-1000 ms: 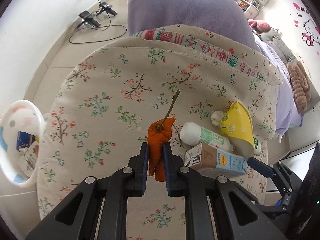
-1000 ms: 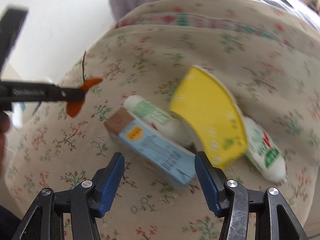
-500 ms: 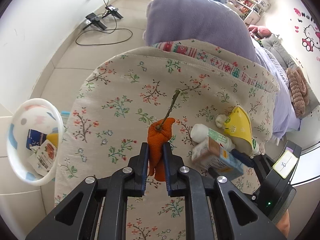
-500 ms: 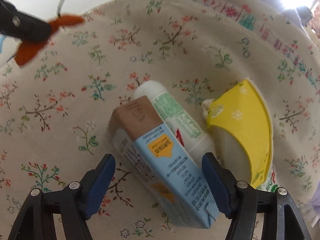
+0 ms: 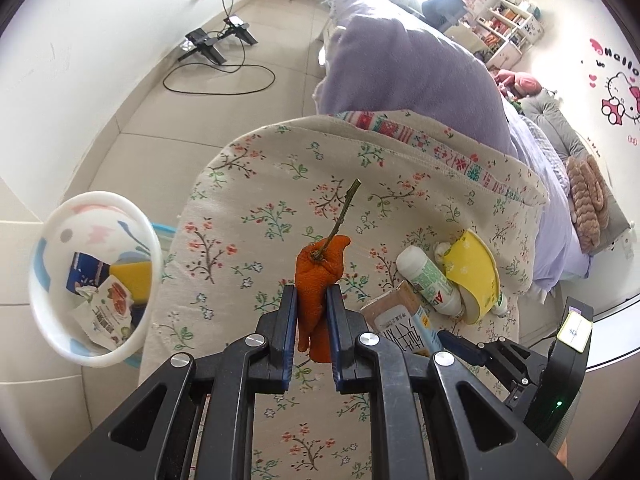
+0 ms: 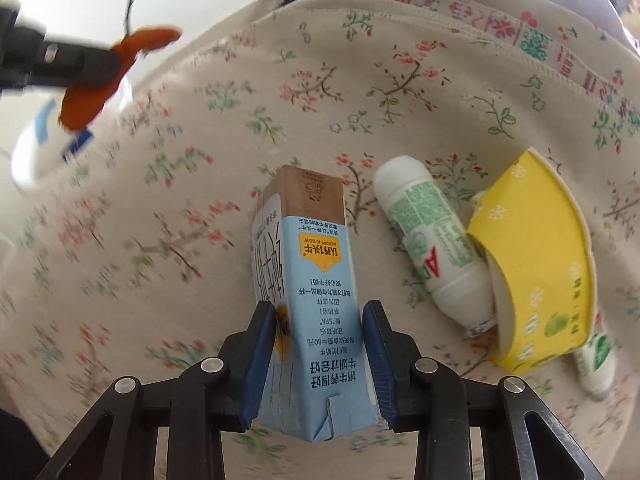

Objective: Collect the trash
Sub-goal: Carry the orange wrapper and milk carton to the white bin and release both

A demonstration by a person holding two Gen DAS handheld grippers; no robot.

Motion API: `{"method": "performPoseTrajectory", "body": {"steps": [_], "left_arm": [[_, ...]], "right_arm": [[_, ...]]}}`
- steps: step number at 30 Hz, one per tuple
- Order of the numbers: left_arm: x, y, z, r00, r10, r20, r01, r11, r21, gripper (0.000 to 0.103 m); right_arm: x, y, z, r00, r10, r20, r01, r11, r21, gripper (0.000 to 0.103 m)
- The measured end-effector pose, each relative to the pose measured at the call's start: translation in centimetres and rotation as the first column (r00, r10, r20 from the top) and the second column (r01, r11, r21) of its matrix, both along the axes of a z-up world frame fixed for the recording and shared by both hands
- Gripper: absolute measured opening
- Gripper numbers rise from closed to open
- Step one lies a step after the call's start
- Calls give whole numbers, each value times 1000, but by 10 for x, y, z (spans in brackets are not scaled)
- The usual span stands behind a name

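In the left wrist view, the left gripper (image 5: pixel 311 320) was clamped on an orange peel (image 5: pixel 320 280) with a stalk, held above the flowered cover (image 5: pixel 248 184). The bin (image 5: pixel 96 284), already holding wrappers, stood off the cover's left edge, well apart from the peel. The grip sat on the peel's lower half; the limp peel could probably slip or tear free on the way over and land on the floor short of the bin. The gripper pointed steeply down at the cover.

In the right wrist view, the right gripper (image 6: pixel 320 344) had just been closing, and its pads now pressed the sides of a blue milk carton (image 6: pixel 308 280), whose far end looked raised off the cover. The squeeze could crush the carton or push out leftover milk, and swinging it might knock the white bottle (image 6: pixel 432 240) and yellow cup (image 6: pixel 540 260) just to its right. This gripper, too, aimed steeply downward.
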State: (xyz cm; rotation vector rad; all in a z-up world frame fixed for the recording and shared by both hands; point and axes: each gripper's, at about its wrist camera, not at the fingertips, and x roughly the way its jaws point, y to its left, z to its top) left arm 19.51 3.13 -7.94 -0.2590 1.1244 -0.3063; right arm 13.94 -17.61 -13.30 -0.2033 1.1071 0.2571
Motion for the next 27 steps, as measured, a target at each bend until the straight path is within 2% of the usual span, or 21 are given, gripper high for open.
{"method": "performPoseTrajectory", "body": {"steps": [12,16,18,22,27], "left_arm": [[7,88,-6,989,144,-28,-144,989,-16,15],[9,110,-14,983,175,-50,-176,984,-12,15],[9,120,-15,981,187,-49,-188,982,-16,15],[10,139,-18,977,208,-54,-209,978,-21,15],[16,163,-34,966,241,-96,-241,970,11,15]], "right_arm": [[8,26,19,997,-78,-8,78,980,184,36],[14,39,12,997,-79,-12,80,987,136,36],[16,43,8,997,-75,-26,78,985,153,36],[17,49,18,997,-83,1,81,980,179,35],[18,62,26,996,-82,18,75,966,246,35]]}}
